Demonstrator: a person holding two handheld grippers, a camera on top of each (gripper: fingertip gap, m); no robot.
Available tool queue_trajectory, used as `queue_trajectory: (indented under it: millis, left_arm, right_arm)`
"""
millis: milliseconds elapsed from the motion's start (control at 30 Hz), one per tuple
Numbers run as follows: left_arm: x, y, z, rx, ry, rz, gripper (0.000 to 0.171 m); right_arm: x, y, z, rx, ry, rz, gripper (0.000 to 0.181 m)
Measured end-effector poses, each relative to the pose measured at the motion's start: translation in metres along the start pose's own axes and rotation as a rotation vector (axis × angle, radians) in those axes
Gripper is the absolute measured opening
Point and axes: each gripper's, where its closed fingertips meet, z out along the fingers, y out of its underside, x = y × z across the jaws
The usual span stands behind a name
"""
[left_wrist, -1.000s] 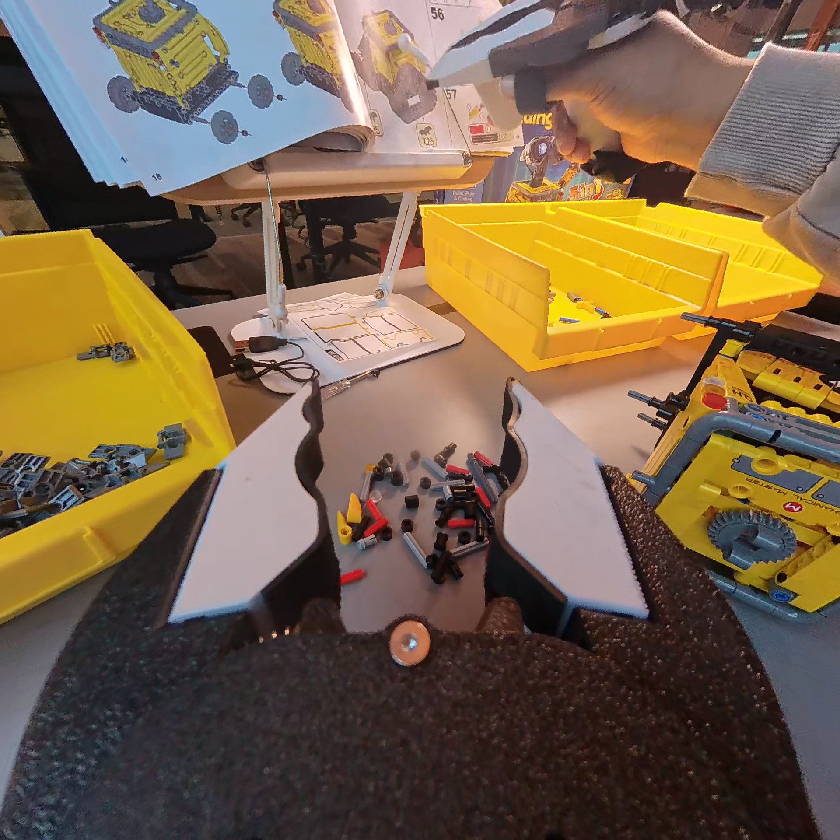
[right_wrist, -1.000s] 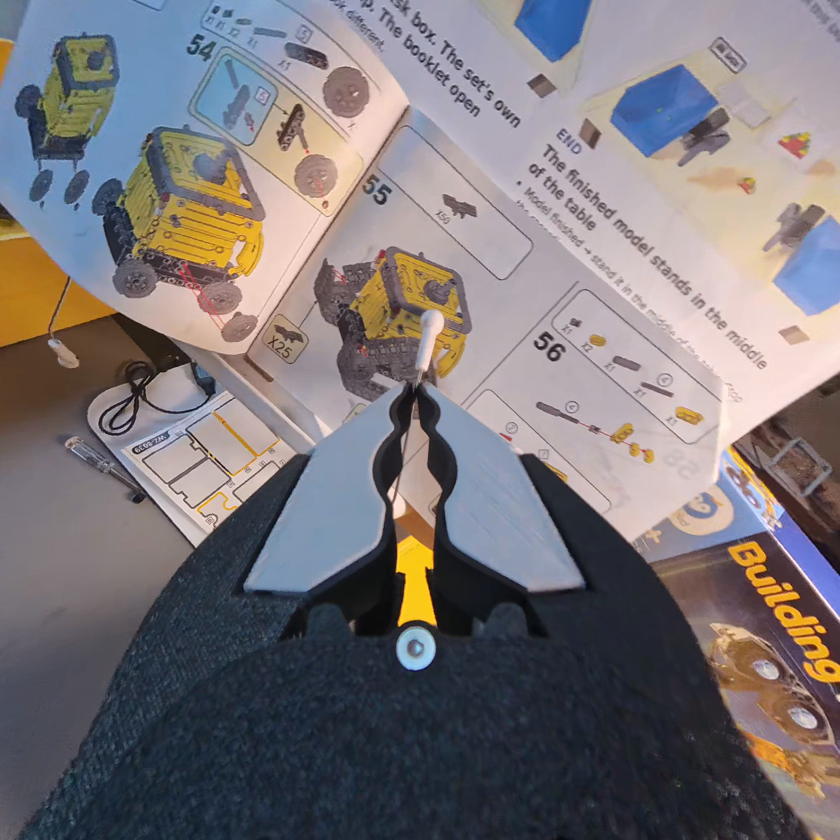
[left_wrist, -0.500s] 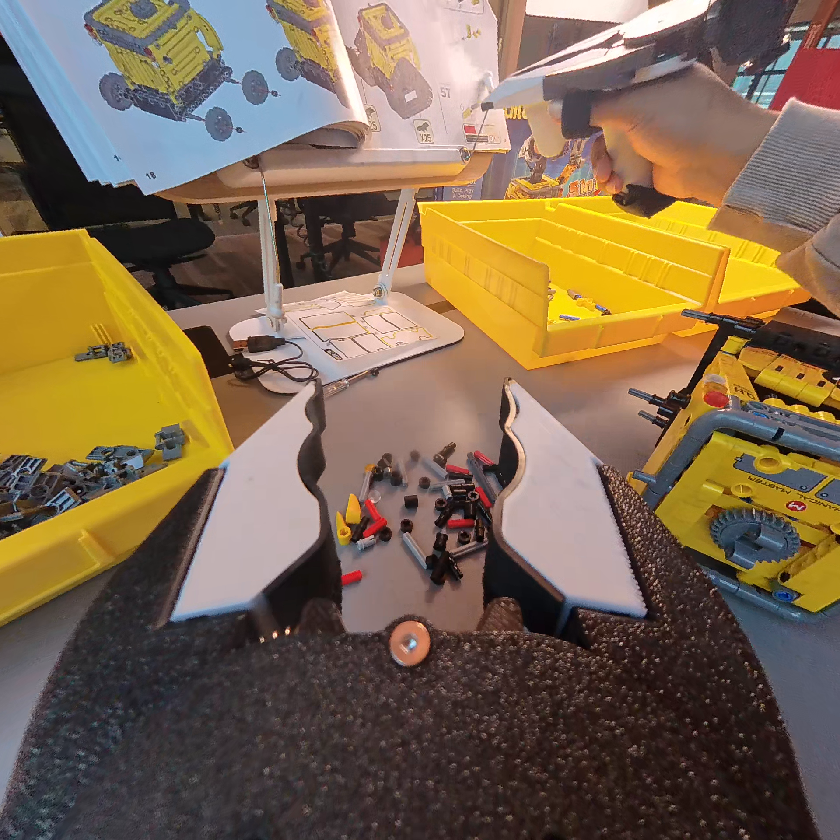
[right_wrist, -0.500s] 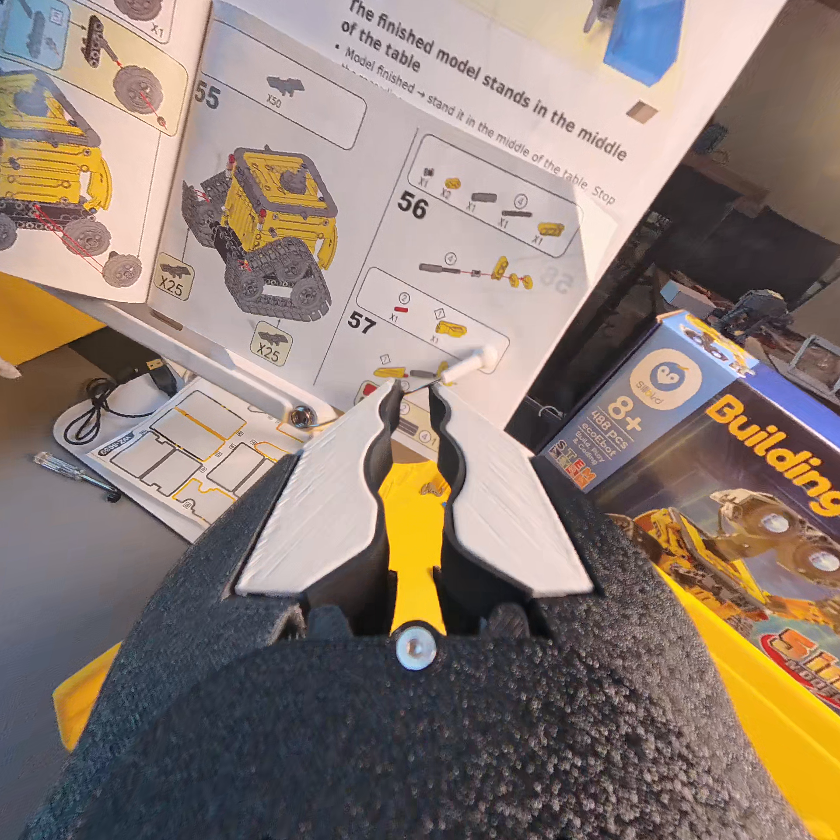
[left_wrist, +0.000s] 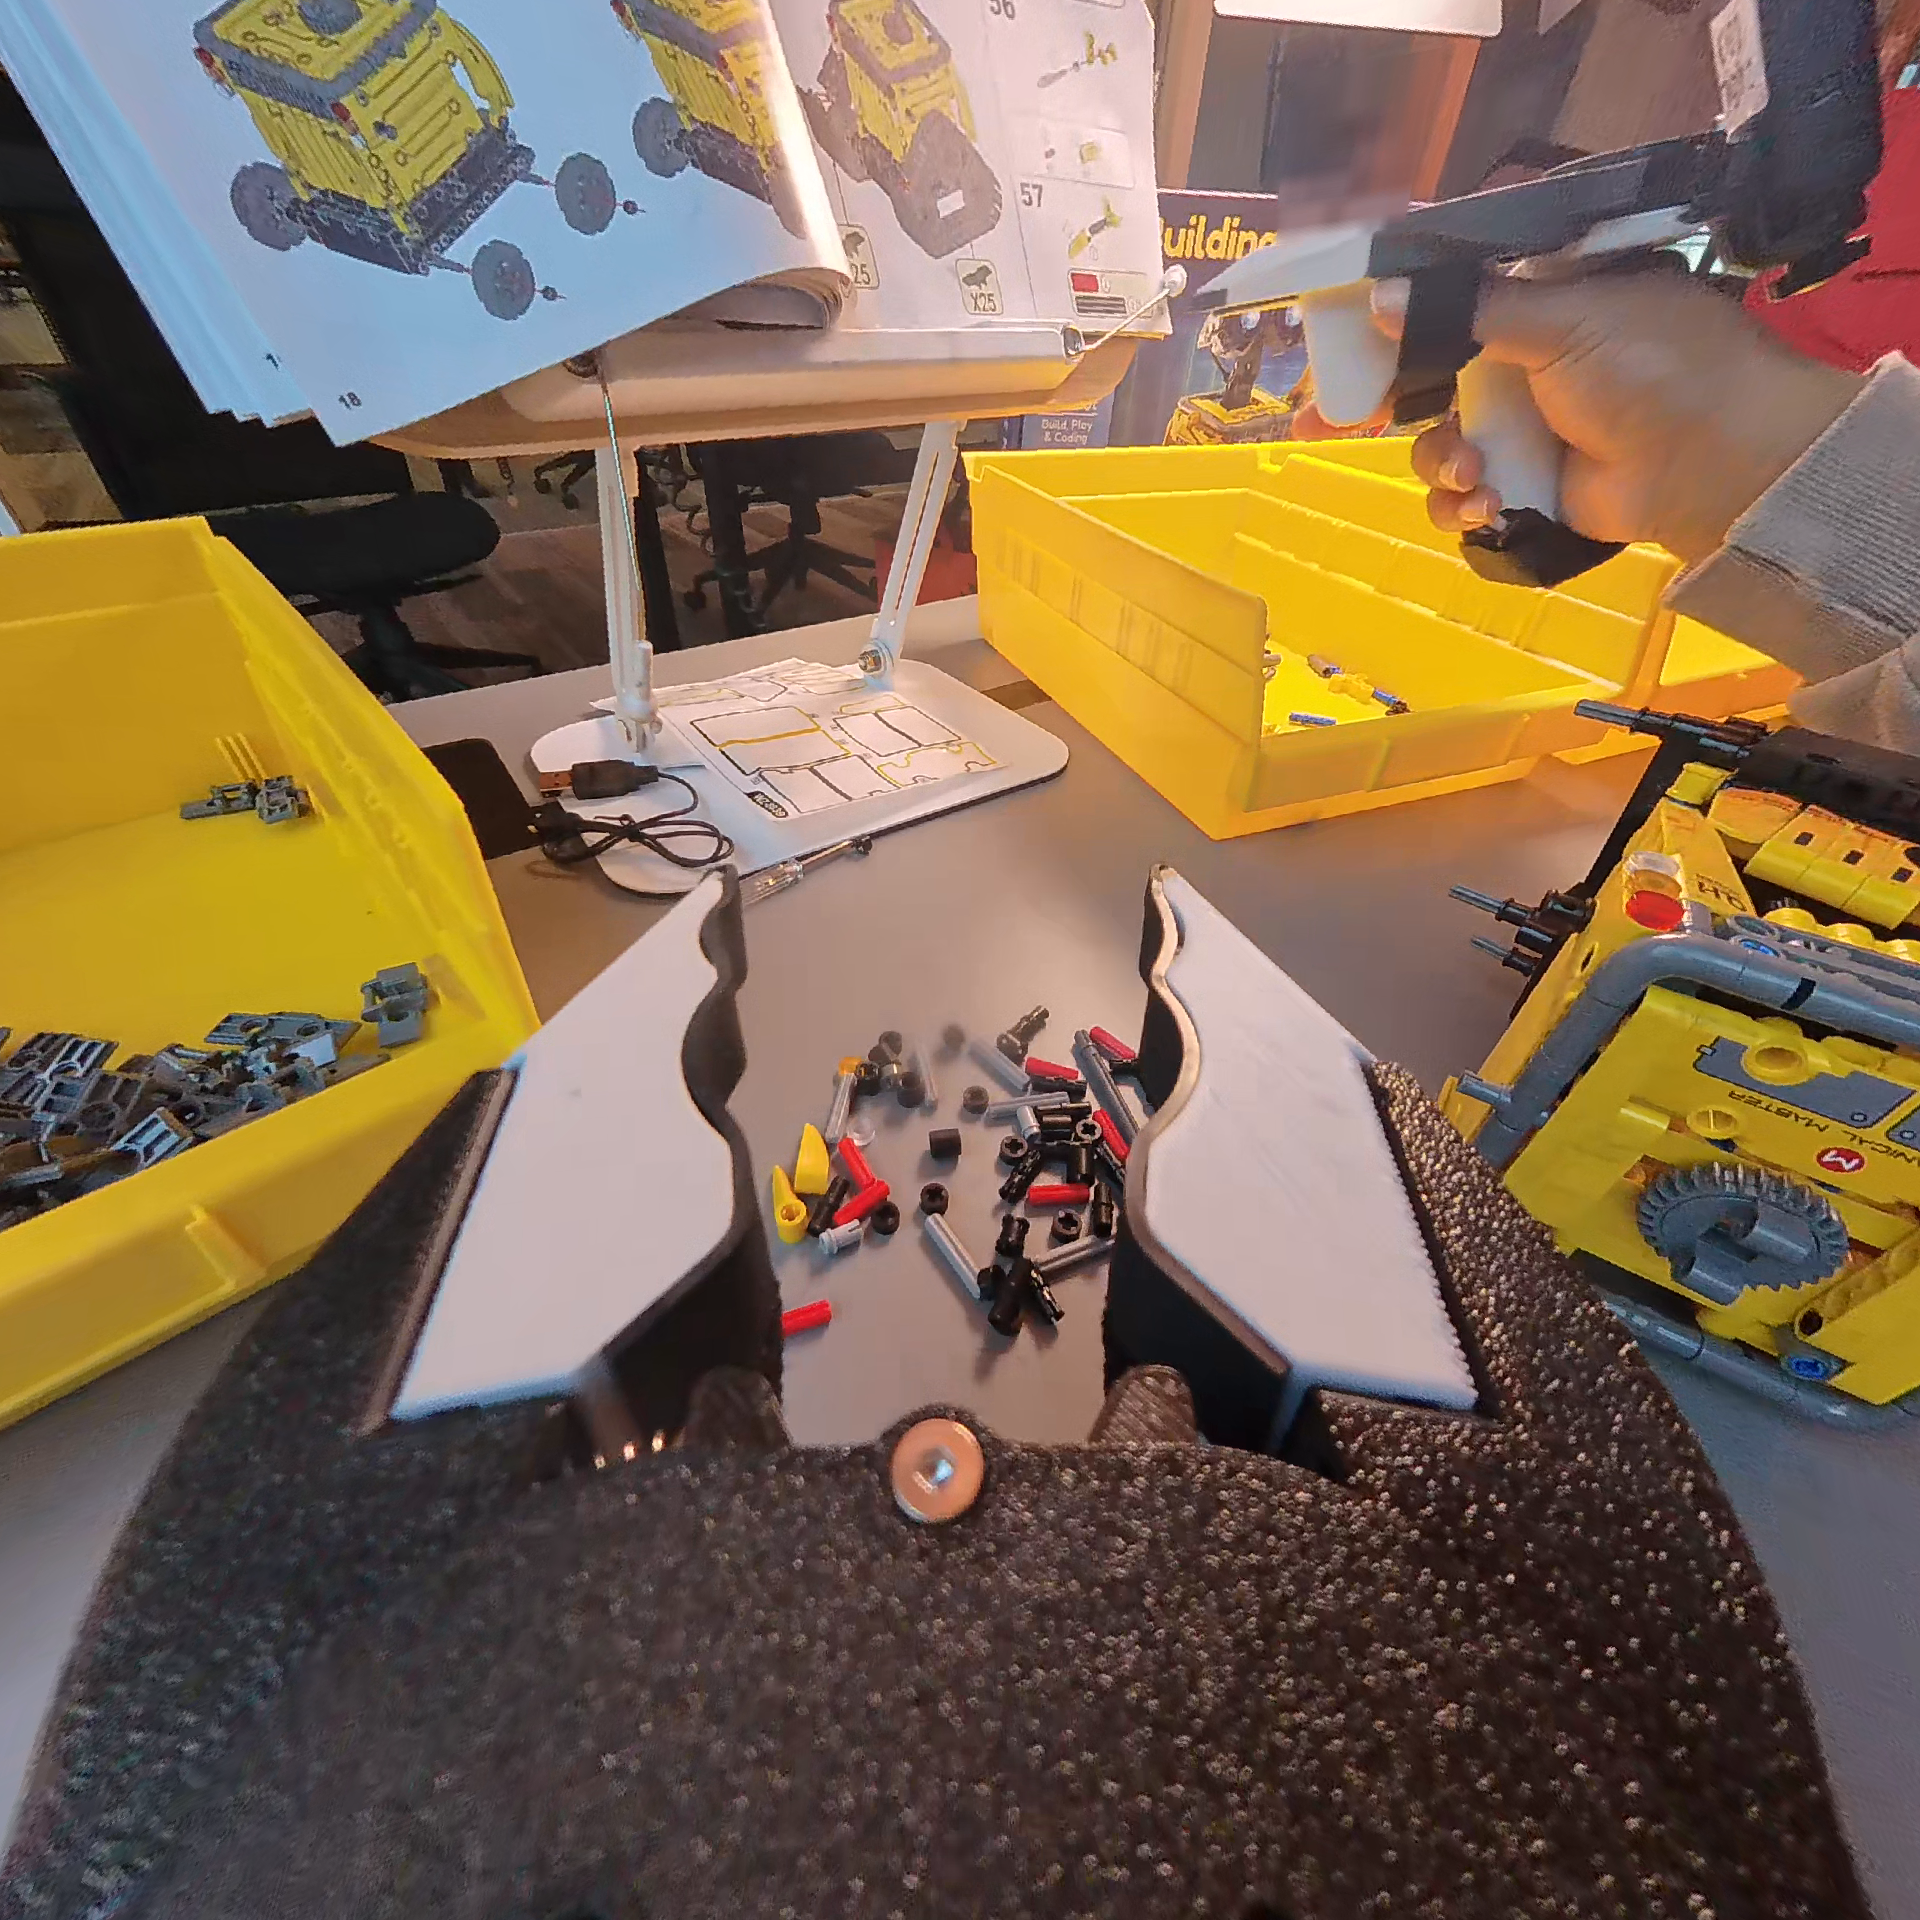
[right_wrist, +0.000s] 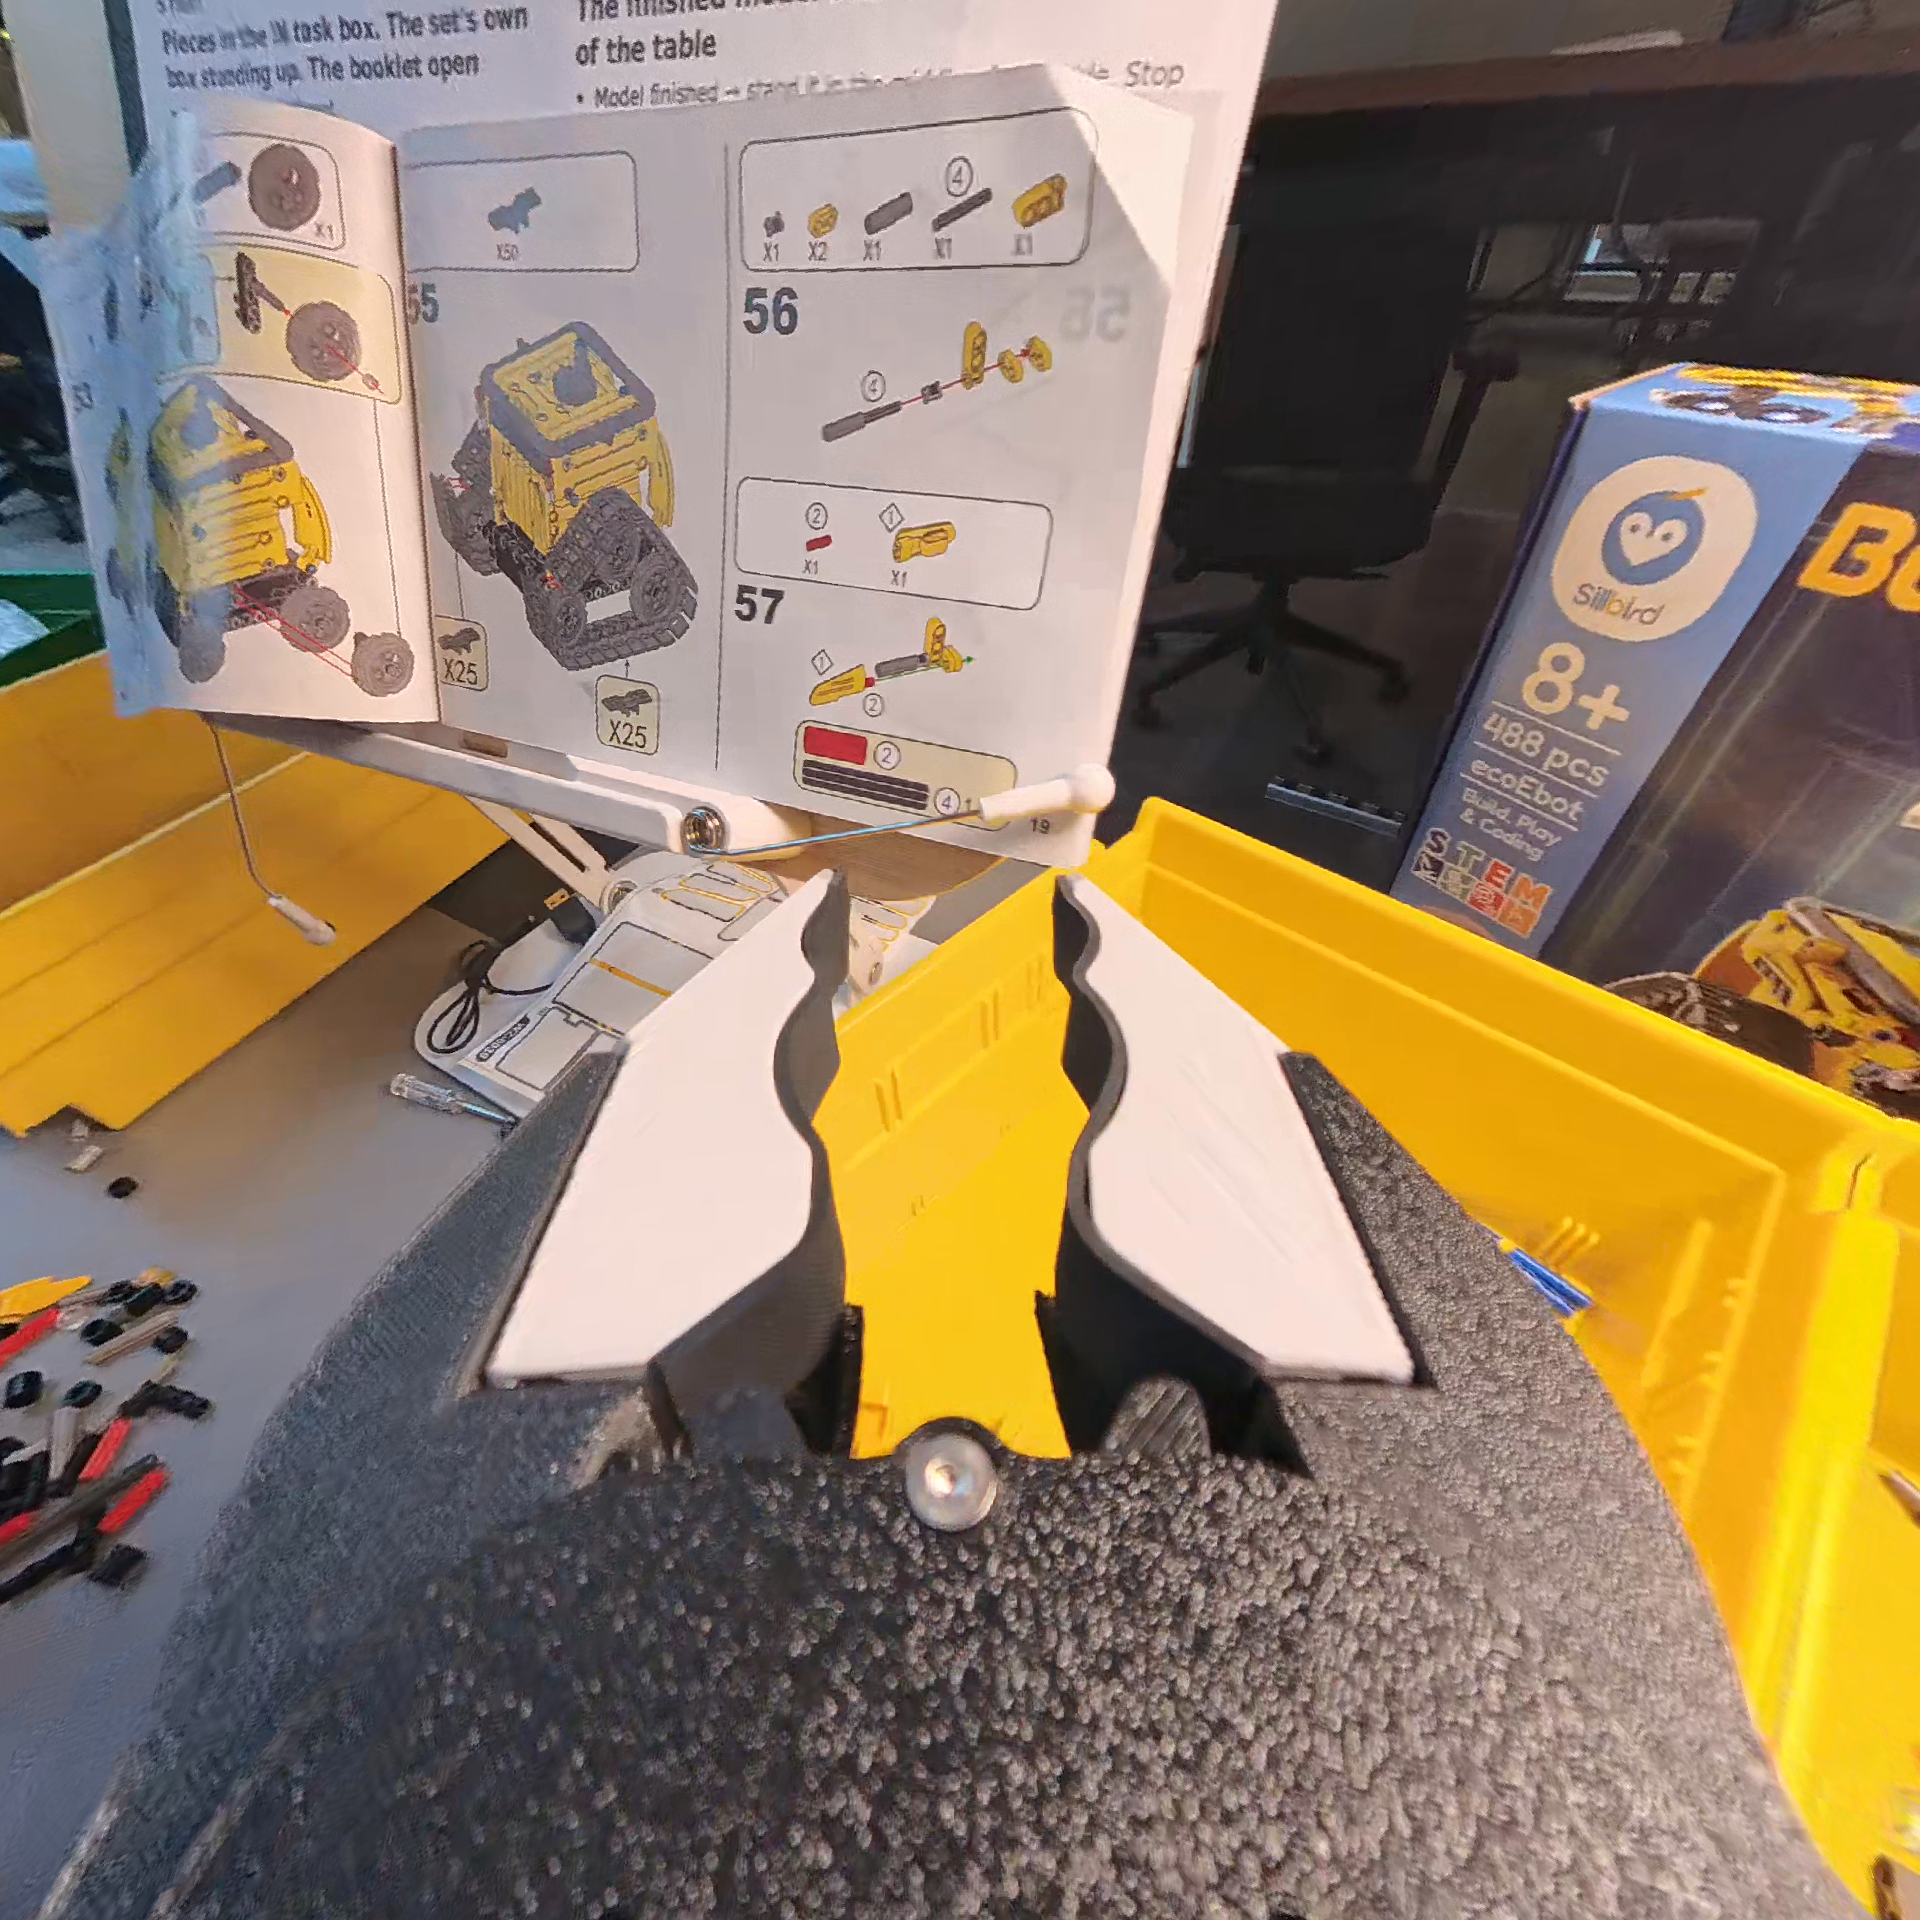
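Left hand-held gripper (left_wrist: 940, 935) agape, empty – over small plastic pins (left_wrist: 961, 1148); right hand-held gripper (right_wrist: 943, 896) likewise (smooth grey fingers).

Bare grey counter (left_wrist: 935, 935) lies open ahead of the small parts pile (left_wrist: 966, 1153), with yellow bins (left_wrist: 260, 935) and a yellow model (left_wrist: 1714, 1122) blocking both sides.

Warm, bright light; wide-angle edges bend, and the right view is slightly motion-blurred.

Left tool (left_wrist: 940, 904): jaws spread wide, nothing between them, angled downward. Right tool (right_wrist: 943, 888): jaws parted, empty, raised, gripped by a hand (left_wrist: 1621, 416) in a grey sleeve.
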Motion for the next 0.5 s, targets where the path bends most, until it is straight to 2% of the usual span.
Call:
queue_trajectory:
  millis: [67, 133, 200, 267, 333, 433, 500]
  left_arm:
    - [0.0, 0.001, 0.001, -0.004, -0.001, 0.005, 0.076]
    - [0.001, 0.001, 0.002, -0.011, -0.001, 0.011, 0.075]
    - [0.002, 0.002, 0.003, -0.016, 0.002, 0.018, 0.075]
    - [0.003, 0.002, 0.005, -0.016, 0.003, 0.024, 0.074]
    - [0.003, 0.002, 0.005, -0.016, 0.0, 0.031, 0.075]
    - [0.003, 0.0, 0.001, -0.001, -0.009, 0.034, 0.074]
    - [0.0, 0.0, -0.002, -0.002, -0.02, 0.035, 0.074]
  right_arm:
    - [0.014, -0.001, -0.012, -0.001, 0.058, 0.003, 0.04]
    - [0.021, -0.015, -0.025, 0.052, 0.13, -0.075, 0.042]
    - [-0.001, -0.035, -0.028, 0.127, 0.092, -0.174, 0.038]
    - [-0.028, -0.044, -0.018, 0.133, 0.03, -0.273, 0.032]
    - [-0.032, -0.037, 0.001, 0.044, 0.052, -0.321, 0.027]
    - [-0.019, -0.011, 0.024, -0.117, 0.102, -0.313, 0.026]
    - [-0.018, -0.001, 0.028, -0.125, 0.094, -0.258, 0.022]
